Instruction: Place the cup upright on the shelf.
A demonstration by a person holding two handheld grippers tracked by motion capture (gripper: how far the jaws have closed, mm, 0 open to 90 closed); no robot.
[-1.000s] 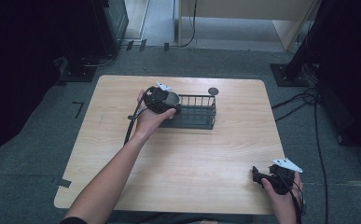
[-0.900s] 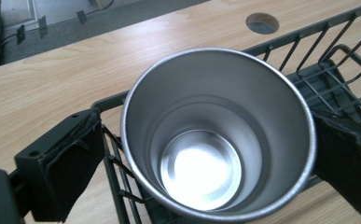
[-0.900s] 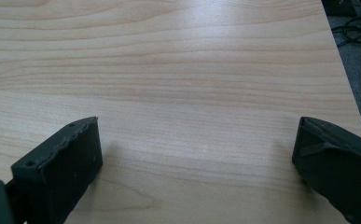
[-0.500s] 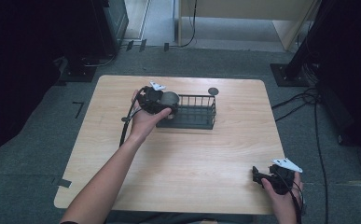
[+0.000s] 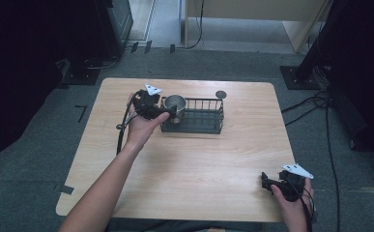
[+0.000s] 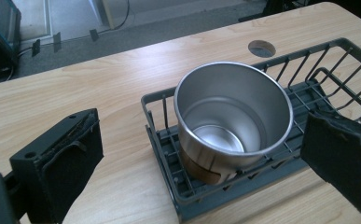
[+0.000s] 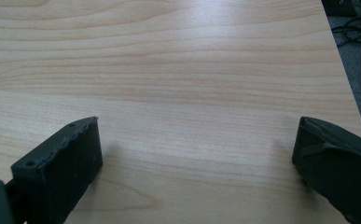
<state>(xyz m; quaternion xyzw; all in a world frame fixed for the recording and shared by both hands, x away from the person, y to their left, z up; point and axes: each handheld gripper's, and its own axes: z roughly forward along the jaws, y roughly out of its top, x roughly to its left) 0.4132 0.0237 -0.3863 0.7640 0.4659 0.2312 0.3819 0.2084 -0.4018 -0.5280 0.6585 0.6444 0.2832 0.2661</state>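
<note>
Left hand-held gripper [image 5: 172,112]: black body, grey three-cornered plate on top, black cable trailing from it. Jaws: black blocks faced with dark, worn-edged padding [image 6: 78,161], a small screw hole near each tip. Right hand-held gripper [image 5: 266,182]: same black build, pale triangular plate, black cable. Forearms bare, no sleeves.

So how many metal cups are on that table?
1. A single steel cup stands upright at the left end of the wire rack, near the table's far edge, just in front of the left hand's open tongs.
</note>
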